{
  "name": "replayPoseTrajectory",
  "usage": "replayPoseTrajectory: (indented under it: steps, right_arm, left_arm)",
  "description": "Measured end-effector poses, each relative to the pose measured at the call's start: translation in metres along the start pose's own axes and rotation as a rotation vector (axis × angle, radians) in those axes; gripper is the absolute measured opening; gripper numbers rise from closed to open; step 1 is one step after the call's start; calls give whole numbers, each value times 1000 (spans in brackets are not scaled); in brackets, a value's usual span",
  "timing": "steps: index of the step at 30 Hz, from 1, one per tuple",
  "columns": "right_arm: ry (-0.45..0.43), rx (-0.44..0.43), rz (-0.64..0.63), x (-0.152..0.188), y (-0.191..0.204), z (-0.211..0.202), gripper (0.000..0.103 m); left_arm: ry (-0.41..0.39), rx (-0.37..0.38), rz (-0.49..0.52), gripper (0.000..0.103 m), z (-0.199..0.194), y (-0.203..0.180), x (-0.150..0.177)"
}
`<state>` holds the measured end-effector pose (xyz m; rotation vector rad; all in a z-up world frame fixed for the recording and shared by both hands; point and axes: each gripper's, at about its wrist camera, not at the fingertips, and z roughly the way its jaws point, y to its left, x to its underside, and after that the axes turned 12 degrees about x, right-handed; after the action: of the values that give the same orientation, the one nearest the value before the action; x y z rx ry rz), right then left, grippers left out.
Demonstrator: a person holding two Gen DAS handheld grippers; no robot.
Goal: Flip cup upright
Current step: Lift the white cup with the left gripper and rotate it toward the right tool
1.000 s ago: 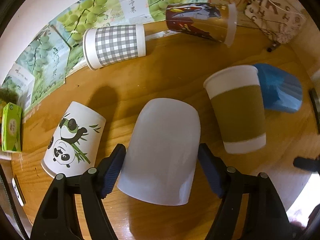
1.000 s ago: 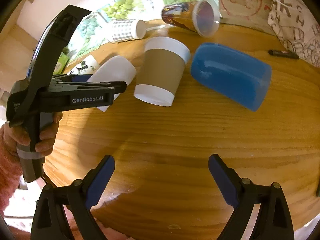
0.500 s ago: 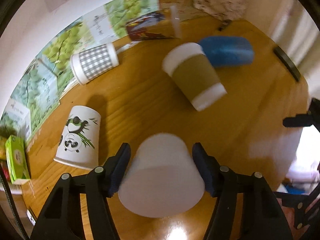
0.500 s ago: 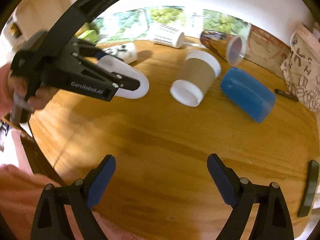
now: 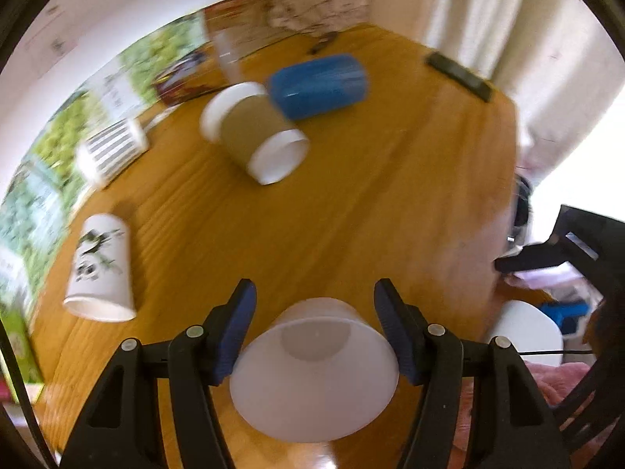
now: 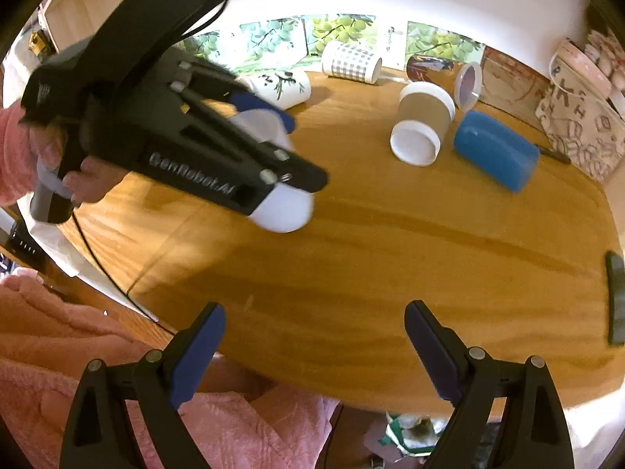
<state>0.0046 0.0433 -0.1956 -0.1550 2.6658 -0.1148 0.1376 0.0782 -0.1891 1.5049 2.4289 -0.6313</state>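
My left gripper (image 5: 314, 328) is shut on a plain white cup (image 5: 314, 371) and holds it lifted above the wooden table (image 5: 351, 226). The cup's open mouth faces my camera and its base points down and away. In the right wrist view the same cup (image 6: 283, 203) hangs tilted in the left gripper (image 6: 289, 152) over the table's left part. My right gripper (image 6: 314, 351) is open and empty at the table's near edge.
Several cups lie on their sides at the back: a brown-sleeved cup (image 6: 420, 129), a blue cup (image 6: 494, 156), a panda cup (image 6: 283, 86), a checked cup (image 6: 351, 62) and a clear-lidded cup (image 6: 449, 74). A dark flat object (image 6: 615, 297) lies at the right edge.
My left gripper has lifted the white cup off the table and turned it, so its mouth now faces the camera. The right gripper has pulled back toward the near edge.
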Motion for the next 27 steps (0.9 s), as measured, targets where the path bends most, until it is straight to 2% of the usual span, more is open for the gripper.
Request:
replayPoseTrajectory:
  steps: [6, 9, 17, 23, 27]
  right_arm:
    - [23, 45, 9, 25, 13, -13, 93]
    - [35, 64, 20, 33, 14, -18, 93]
    - [53, 75, 17, 34, 2, -21, 93]
    - [36, 37, -61, 24, -1, -17, 93]
    - [18, -4, -121, 15, 0, -14, 93]
  left_arm:
    - [2, 206, 17, 67, 10, -22, -6]
    - [18, 269, 9, 66, 20, -29, -7]
    - [22, 289, -7, 66, 31, -31, -12]
    - [37, 315, -71, 67, 26, -16, -4]
    - [42, 291, -114, 67, 21, -9, 0]
